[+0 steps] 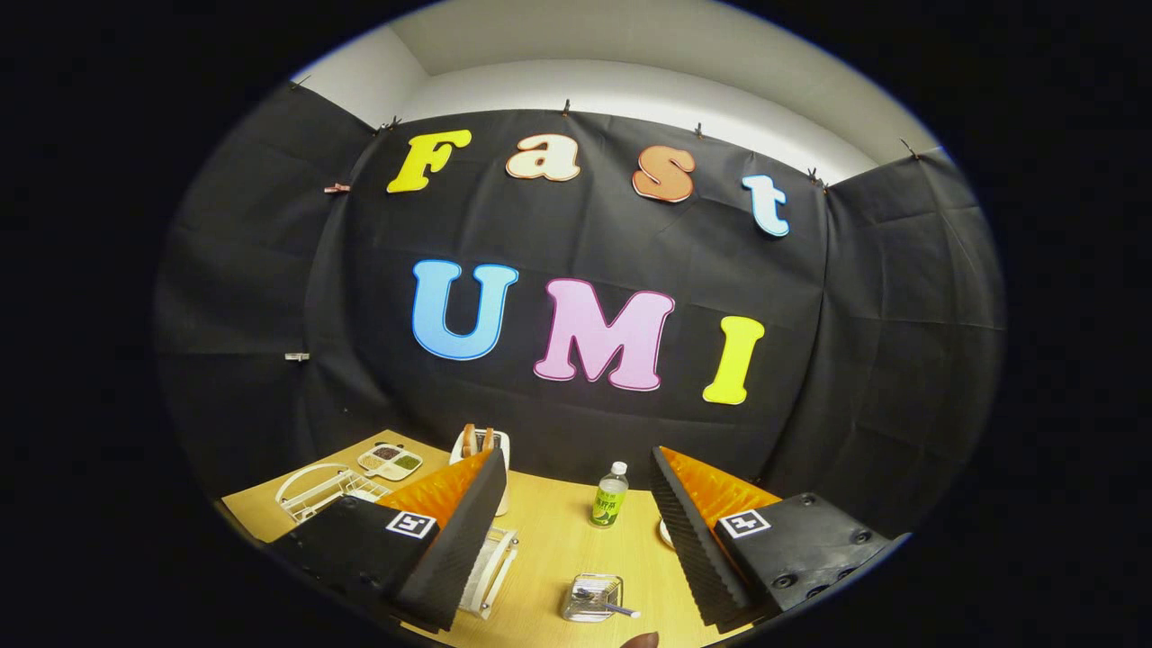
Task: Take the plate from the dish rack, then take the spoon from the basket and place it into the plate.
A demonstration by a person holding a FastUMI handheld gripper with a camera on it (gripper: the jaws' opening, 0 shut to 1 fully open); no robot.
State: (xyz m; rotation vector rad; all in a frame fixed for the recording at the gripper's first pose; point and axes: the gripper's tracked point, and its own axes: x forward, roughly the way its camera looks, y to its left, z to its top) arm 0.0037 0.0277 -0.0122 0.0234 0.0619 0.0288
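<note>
- Spoon (609, 606) lay in wire basket (593, 598), near table's (558, 540) front edge, handle poking rightward over the rim.
- Sat between and below gripper (576, 504) fingers, spread wide, pinching nothing.
- Dish rack (490, 567) stood behind left finger; plate unclear.

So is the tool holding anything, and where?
Nothing is held. The tool is open, its fingers wide apart above the table, with only the bottle beyond them.

Gripper (576, 513) | two black wedge-shaped fingers (450, 558) with ribbed inner pads | orange ridged panels on top | white square marker tags on each | round screws on the right finger's base
</note>
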